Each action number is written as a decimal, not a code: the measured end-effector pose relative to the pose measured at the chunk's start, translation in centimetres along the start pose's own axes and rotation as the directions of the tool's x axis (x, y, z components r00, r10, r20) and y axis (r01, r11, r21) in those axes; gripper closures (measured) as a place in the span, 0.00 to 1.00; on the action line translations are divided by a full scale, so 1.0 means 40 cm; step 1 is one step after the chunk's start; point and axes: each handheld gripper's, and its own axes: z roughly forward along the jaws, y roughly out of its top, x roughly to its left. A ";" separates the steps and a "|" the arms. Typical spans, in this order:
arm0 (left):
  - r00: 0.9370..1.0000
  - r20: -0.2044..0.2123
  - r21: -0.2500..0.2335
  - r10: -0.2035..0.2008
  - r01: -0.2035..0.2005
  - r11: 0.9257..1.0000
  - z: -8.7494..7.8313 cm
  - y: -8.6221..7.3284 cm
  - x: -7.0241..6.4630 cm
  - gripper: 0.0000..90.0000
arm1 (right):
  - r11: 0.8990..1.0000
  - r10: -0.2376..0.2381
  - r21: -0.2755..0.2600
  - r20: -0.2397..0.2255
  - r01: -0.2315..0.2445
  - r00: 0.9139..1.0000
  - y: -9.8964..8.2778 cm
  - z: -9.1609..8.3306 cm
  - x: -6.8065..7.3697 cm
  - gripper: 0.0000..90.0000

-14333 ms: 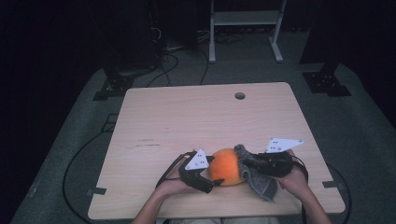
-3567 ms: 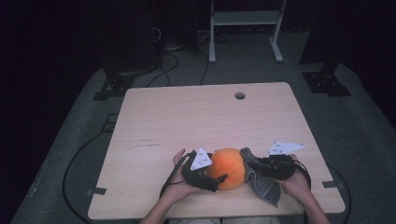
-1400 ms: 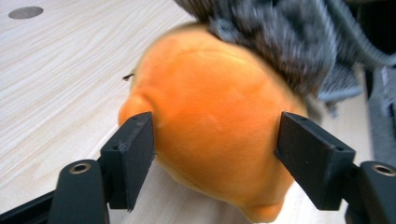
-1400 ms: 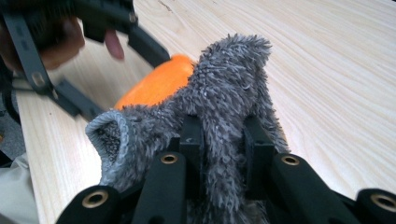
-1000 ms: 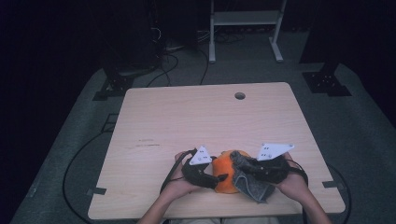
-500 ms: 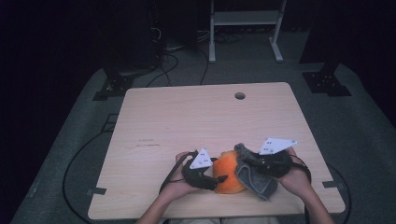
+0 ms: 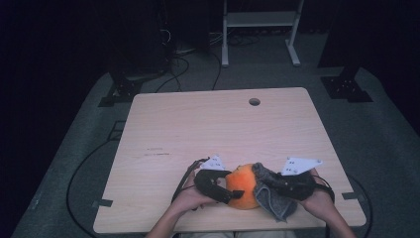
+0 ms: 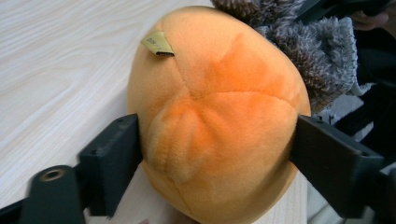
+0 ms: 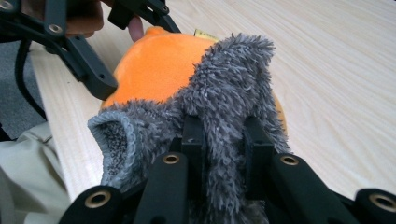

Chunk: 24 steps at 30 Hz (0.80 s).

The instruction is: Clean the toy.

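An orange plush ball [image 7: 242, 191] rests on the table near its front edge. My left gripper [image 7: 234, 184] holds it from the left. In the left gripper view its jaws sit against both sides of the ball [image 8: 215, 116] and have just been opening, still touching the plush. My right gripper [image 7: 270, 186] is shut on a grey fuzzy cloth [image 7: 275, 198] that drapes over the ball's right side. In the right gripper view a fold of the cloth [image 9: 229, 93] is pinched between the jaws, with the ball [image 9: 144, 70] and the left gripper [image 9: 130, 49] beyond.
The wooden table [image 7: 198, 129] has a round cable hole [image 7: 254, 101] near its far edge. Beyond it stands a white rack [image 7: 257, 29], and black cables [image 7: 79, 168] lie on the floor at the left. A person's hands hold both grippers.
The right gripper with the cloth has shifted slightly to the right and toward the front edge. The left gripper and the ball have stayed where they were.
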 end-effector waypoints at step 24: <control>0.974 -0.137 -0.051 0.181 -0.190 0.980 -0.034 0.017 0.006 0.29 | 0.995 -0.098 -0.033 0.032 0.099 0.995 0.100 0.065 0.037 0.82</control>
